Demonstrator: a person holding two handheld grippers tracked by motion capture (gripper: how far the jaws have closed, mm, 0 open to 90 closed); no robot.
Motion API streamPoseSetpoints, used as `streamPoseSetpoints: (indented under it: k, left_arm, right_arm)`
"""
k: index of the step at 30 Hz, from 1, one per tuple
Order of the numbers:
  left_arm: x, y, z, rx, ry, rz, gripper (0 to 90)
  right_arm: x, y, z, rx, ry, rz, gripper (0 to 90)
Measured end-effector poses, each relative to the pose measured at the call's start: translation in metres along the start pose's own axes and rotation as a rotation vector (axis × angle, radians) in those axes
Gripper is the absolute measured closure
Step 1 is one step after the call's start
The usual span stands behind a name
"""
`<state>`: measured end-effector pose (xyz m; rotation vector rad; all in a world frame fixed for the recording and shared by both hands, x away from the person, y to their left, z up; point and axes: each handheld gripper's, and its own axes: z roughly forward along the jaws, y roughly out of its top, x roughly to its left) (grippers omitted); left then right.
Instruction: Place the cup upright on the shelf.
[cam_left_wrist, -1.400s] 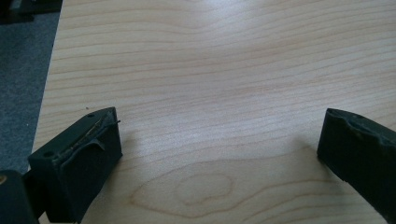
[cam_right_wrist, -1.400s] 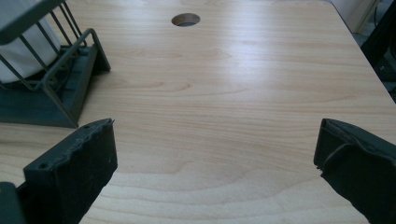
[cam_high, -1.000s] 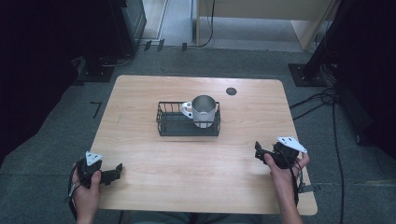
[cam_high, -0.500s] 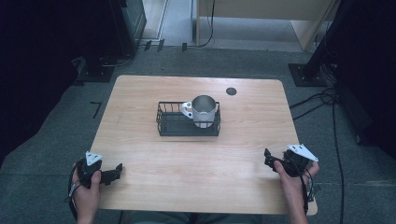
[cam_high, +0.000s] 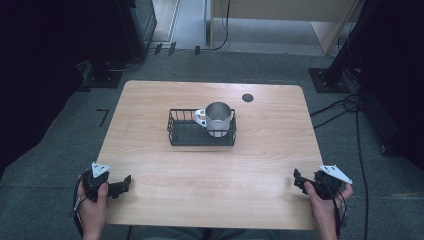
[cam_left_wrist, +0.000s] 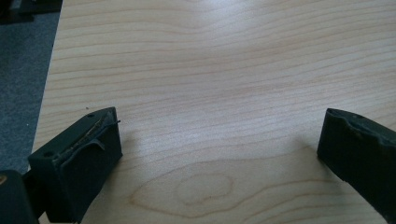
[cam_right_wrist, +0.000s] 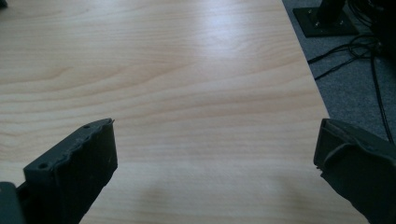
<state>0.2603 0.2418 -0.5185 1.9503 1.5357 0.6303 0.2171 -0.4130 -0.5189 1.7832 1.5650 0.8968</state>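
A dull metal mug (cam_high: 218, 118) sits in a black wire basket (cam_high: 180, 135) on the smooth, faintly glossy wooden table (cam_high: 210, 170).

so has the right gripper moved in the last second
Yes. The right gripper has pulled back toward the person and outward, away from the wire basket, ending near the table's near right corner.

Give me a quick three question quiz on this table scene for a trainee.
1. True or false: the metal cup stands inside the wire basket.
2. Which end of the basket holds the cup: A, the end toward the left claw; B, the end toward the right claw?
3. Fill in: both claws rest near the table's ____ edge, jaws apart.

Key: 1 true. 2 B. 3 near (the person's side).
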Motion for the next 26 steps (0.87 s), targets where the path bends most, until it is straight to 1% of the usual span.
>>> streamPoseSetpoints:
  k: [2, 3, 4, 6, 7, 9, 10, 12, 13, 15, 17, 18, 26]
  left_arm:
    - [0.0, 0.0, 0.0, 0.0, 0.0, 0.0, 0.0]
    - [0.0, 0.0, 0.0, 0.0, 0.0, 0.001, 0.0]
    - [0.0, 0.0, 0.0, 0.0, 0.0, 0.0, 0.0]
    - [0.0, 0.0, 0.0, 0.0, 0.0, 0.0, 0.0]
    - [0.0, 0.0, 0.0, 0.0, 0.0, 0.0, 0.0]
    - [0.0, 0.0, 0.0, 0.0, 0.0, 0.0, 0.0]
    - [0.0, 0.0, 0.0, 0.0, 0.0, 0.0, 0.0]
    - [0.0, 0.0, 0.0, 0.0, 0.0, 0.0, 0.0]
    - [0.0, 0.0, 0.0, 0.0, 0.0, 0.0, 0.0]
    - [0.0, 0.0, 0.0, 0.0, 0.001, 0.001, 0.0]
    - [0.0, 0.0, 0.0, 0.0, 0.001, 0.001, 0.0]
    - [0.0, 0.0, 0.0, 0.0, 0.001, 0.001, 0.0]
    - [0.0, 0.0, 0.0, 0.0, 0.001, 0.001, 0.0]
  right_arm:
    - [-0.005, -0.004, -0.001, 0.009, -0.009, -0.001, 0.0]
    - [-0.01, -0.007, -0.002, 0.017, -0.015, -0.002, 0.0]
    - [-0.01, -0.007, -0.002, 0.017, -0.015, -0.002, 0.0]
    - [-0.014, -0.009, -0.005, 0.019, -0.013, 0.008, 0.0]
    - [-0.016, -0.009, -0.006, 0.023, -0.013, 0.006, 0.0]
    - [-0.019, -0.012, -0.007, 0.039, -0.026, 0.004, 0.0]
    - [-0.02, -0.013, -0.008, 0.049, -0.015, 0.006, 0.0]
    - [-0.02, -0.013, -0.009, 0.055, -0.017, 0.002, 0.0]
    - [-0.021, -0.014, -0.008, 0.074, -0.025, -0.013, 0.0]
    - [-0.021, -0.016, -0.008, 0.113, -0.015, -0.031, 0.0]
    - [-0.021, -0.017, -0.009, 0.126, -0.019, -0.055, 0.3]
    - [-0.02, -0.018, -0.01, 0.132, -0.026, -0.075, 0.4]
    - [-0.019, -0.018, -0.01, 0.132, -0.031, -0.07, 0.3]
